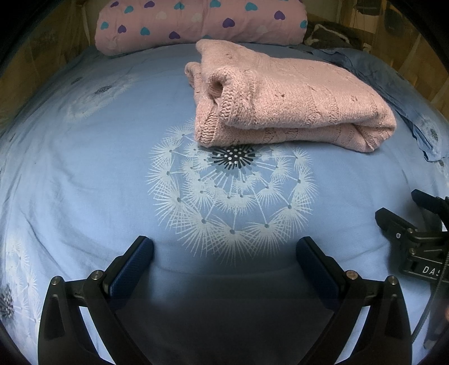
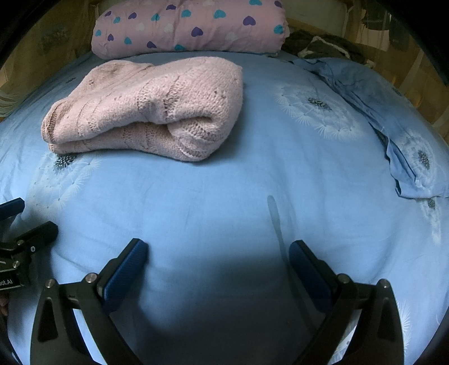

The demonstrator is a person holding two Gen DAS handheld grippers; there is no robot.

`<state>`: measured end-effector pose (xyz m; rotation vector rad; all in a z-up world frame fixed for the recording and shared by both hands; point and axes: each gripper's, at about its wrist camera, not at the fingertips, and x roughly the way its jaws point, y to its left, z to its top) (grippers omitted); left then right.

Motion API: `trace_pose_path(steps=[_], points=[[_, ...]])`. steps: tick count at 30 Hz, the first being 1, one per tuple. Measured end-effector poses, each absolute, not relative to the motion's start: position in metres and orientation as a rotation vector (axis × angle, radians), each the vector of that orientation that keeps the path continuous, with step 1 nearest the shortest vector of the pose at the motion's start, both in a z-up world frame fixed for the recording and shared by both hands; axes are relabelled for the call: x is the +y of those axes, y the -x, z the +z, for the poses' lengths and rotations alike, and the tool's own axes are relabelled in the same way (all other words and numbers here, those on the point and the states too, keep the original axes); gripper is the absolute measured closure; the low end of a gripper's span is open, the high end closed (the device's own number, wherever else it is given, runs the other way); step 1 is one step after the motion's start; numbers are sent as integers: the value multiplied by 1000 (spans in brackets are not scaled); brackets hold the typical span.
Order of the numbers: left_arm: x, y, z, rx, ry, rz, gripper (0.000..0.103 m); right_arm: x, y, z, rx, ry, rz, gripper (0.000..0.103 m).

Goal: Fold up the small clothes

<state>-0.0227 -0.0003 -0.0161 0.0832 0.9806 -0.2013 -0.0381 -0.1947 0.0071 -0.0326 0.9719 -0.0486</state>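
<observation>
Working over a bed sheet point(image 1: 84, 174), light blue with white dandelion prints; big dandelion point(image 1: 233, 193) at centre of left view. Pink pillow point(image 1: 202, 22) with purple, teal and white hearts across 12 o'clock in both views. Rumpled blue cloth point(image 2: 393, 129), same dandelion print, bunched along the bed edge from 1 to 3 o'clock in right view. Dark grey fabric point(image 2: 322, 45) behind it at 1 o'clock. Wood panelling point(image 1: 39, 47) around the bed on both sides.

Pink knit sweater point(image 1: 280, 101) folded into a thick bundle, flat on the sheet, near edge overlapping the dandelion's dark centre. Left view: sits at 12–1 o'clock, long axis running 10 to 4 o'clock, rolled open end with cuff toward 10, rounded fold toward 4. Right view: sits at 10–11 o'clock, long axis roughly 9 to 2 o'clock, rounded fold facing the camera.

Left gripper point(image 1: 224, 247) spread wide, holding nothing, low over the sheet, well short of the sweater. Right gripper point(image 2: 219, 250) same: spread wide, holding nothing, well short of the sweater. Each visible at the other's frame edge, 3–4 o'clock and 8–9 o'clock.
</observation>
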Motion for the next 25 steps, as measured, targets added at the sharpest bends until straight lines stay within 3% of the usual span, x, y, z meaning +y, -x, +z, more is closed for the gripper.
trace_pose_path(steps=[25], points=[[-2, 23, -16, 978, -90, -195, 14, -195, 37, 8, 973, 34, -49, 0]])
